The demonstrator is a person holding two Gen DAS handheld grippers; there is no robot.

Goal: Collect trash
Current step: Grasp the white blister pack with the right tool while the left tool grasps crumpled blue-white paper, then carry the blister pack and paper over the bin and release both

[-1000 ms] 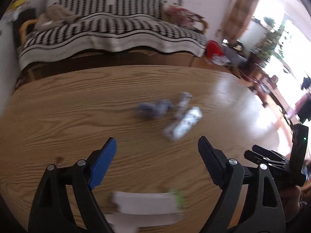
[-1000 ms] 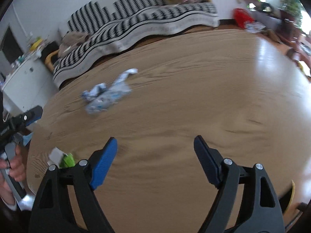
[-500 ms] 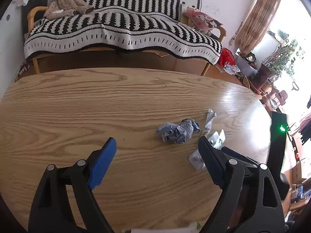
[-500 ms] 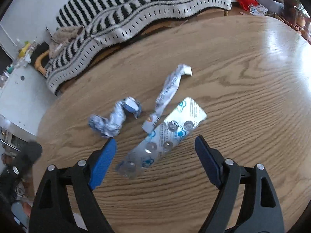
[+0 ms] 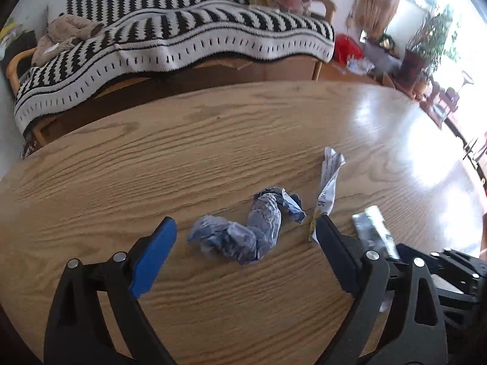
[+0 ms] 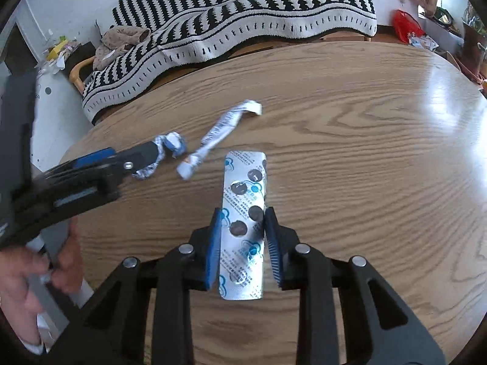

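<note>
Right wrist view: right gripper (image 6: 242, 237) pinches the blister pack (image 6: 243, 222), long axis running toward 12 o'clock. Left gripper (image 5: 243, 243) gapes wide, crumpled blue wrapper (image 5: 249, 231) between its fingers on the table (image 5: 121, 167); twisted white wrapper (image 5: 328, 182) beyond at 1 o'clock.

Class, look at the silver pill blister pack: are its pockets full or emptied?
Mostly emptied: the blister pack shows dark punched-out holes. Nearest pockets: cannot tell.
</note>
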